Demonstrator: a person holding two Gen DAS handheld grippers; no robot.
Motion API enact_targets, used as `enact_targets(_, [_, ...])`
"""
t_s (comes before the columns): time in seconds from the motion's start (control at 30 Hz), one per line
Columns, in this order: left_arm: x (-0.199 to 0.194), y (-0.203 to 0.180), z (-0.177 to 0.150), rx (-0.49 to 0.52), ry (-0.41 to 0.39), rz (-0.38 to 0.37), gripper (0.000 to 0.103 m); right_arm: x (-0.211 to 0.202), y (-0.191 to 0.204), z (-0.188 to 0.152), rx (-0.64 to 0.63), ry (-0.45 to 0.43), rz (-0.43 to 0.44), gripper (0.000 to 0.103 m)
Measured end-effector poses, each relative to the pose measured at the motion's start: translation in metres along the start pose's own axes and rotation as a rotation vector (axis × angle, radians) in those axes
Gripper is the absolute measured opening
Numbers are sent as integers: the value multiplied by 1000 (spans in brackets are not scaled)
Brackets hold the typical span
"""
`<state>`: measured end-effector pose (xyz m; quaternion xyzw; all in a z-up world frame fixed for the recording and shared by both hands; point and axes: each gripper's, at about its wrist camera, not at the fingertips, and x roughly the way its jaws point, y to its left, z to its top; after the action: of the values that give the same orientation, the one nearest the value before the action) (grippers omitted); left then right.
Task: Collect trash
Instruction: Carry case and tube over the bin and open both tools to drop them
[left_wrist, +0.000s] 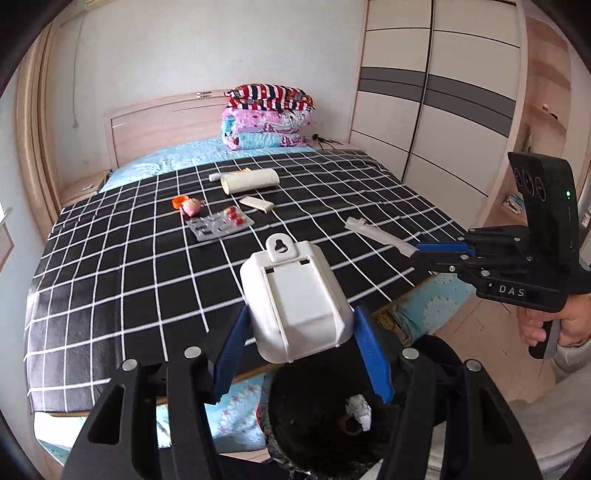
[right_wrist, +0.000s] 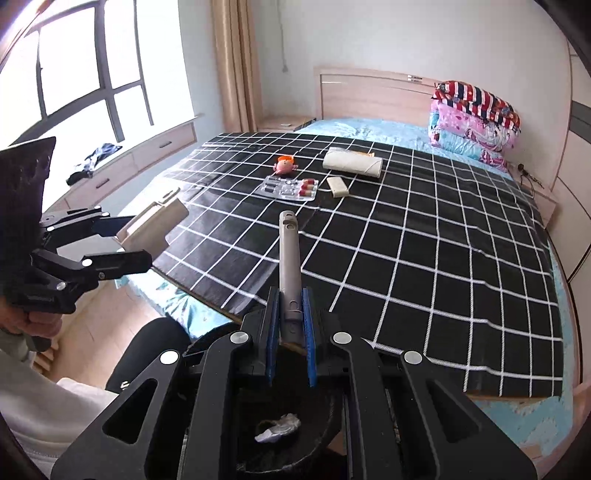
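My left gripper (left_wrist: 299, 347) is shut on a white plastic wall-hook box (left_wrist: 295, 299), held above the black trash bin (left_wrist: 295, 435); the left gripper also shows in the right wrist view (right_wrist: 136, 242), holding the box (right_wrist: 155, 225). My right gripper (right_wrist: 290, 332) is shut on a grey plastic stick (right_wrist: 287, 258), also over the bin (right_wrist: 321, 443), which holds crumpled paper (right_wrist: 277, 428). The right gripper appears in the left wrist view (left_wrist: 424, 251) with the stick (left_wrist: 380, 234). On the checked cloth lie a blister pack (left_wrist: 218, 223), a pink toy (left_wrist: 192, 206), a small tube (left_wrist: 256, 203) and a paper roll (left_wrist: 249, 181).
The bed with black checked cloth (left_wrist: 147, 280) fills the middle. Folded quilts (left_wrist: 267, 116) sit by the headboard. A wardrobe (left_wrist: 424, 92) stands on the right. A window and drawer bench (right_wrist: 122, 162) are on the left. Wood floor (left_wrist: 480, 332) lies beside the bed.
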<state>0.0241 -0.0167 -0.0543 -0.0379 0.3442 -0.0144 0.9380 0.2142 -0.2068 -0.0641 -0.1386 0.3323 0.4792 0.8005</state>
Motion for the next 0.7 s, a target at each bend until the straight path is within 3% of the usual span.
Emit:
enact_targets(0.47, [34,-19,-52,29,162,-144,56,25,24,-67,19,168,93,13])
enact_targets(0.7, [69,-19,-80,22,285,-163,56,47,26,-92,41,254,119,13])
